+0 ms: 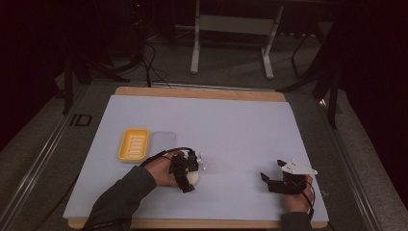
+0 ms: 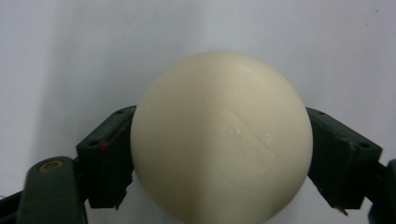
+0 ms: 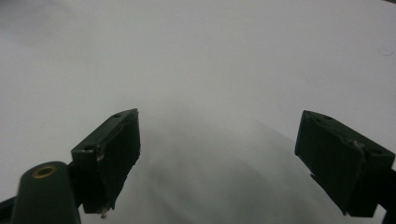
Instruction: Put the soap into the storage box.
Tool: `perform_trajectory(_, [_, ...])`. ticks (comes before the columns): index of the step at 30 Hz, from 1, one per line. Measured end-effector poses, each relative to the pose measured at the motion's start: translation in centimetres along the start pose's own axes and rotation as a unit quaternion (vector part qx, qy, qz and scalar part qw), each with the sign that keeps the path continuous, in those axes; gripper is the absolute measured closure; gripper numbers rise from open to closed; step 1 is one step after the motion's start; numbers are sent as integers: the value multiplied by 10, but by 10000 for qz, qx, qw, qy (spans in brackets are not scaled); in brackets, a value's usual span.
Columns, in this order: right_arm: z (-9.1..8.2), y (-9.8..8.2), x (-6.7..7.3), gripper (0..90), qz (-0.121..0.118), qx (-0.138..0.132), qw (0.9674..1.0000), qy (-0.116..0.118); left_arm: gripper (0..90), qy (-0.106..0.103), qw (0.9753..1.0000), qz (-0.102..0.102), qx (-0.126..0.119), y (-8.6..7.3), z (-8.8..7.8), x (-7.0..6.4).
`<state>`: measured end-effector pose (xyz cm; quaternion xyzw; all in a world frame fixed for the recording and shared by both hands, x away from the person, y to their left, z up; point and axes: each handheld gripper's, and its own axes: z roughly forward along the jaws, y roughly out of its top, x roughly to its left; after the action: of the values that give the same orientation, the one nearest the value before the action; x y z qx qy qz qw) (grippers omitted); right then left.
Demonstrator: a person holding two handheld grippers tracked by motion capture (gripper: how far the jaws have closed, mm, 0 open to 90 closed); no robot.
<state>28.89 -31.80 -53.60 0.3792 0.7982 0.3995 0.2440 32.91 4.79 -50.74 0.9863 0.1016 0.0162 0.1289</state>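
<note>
A round cream soap bar with an embossed mark lies on the white sheet. In the left gripper view it sits between the two black jaws, and both pads touch its sides. In the high view my left gripper points down over the soap bar, held by a hand at the sheet's front left. My right gripper rests at the front right, its jaws wide apart with nothing between them. The right gripper view shows that same gripper over bare white sheet.
A yellow soap dish lies on the sheet behind and left of the left hand, with a clear lid beside it. The white sheet covers a wooden board. Cables and a stand's legs lie on the floor beyond.
</note>
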Motion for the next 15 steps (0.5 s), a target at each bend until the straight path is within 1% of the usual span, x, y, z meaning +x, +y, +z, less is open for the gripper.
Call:
perform_trajectory(1, [0,0,0,142,4,2,10000,1,218,-7,10000,-1,58,1,-1,1])
perform_trajectory(5, [0,0,0,142,2,6,10000,2,220,4,9999,46,142,4,0,1])
perform_trajectory(10, [0,0,0,142,2,14,10000,4,229,-10,9994,139,331,9,0,1])
perform_trajectory(15, [0,0,0,142,3,16,10000,9,241,-8,9988,191,449,13,0,0])
